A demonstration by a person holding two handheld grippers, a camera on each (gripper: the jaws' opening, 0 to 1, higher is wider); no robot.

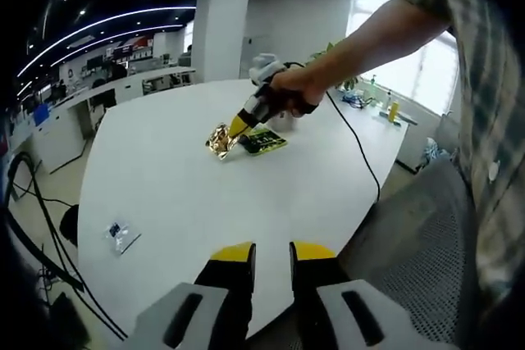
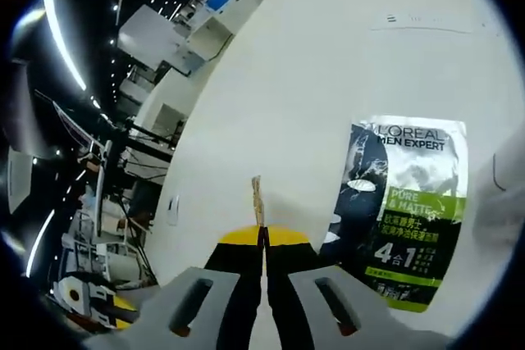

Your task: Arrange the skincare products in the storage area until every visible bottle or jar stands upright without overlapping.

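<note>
Reaching across white table [image 1: 180, 178], right gripper [image 2: 263, 239] pressed together, pinching gold foil sachet [image 1: 220, 140] just beside L'Oréal Men Expert sachet [image 2: 402, 211]; left gripper [image 1: 272, 253] spread.

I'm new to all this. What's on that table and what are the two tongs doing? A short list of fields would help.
Surface: white table
Right tongs: held in a person's hand, shut on a gold packet
Gold packet, right gripper view: seen edge-on as a thin strip between the shut jaws
Beside it: dark and green L'Oreal Men Expert sachet, lying flat
Left tongs: open, holding nothing, over the near table edge
Also on table: small clear packet, a black cable
</note>
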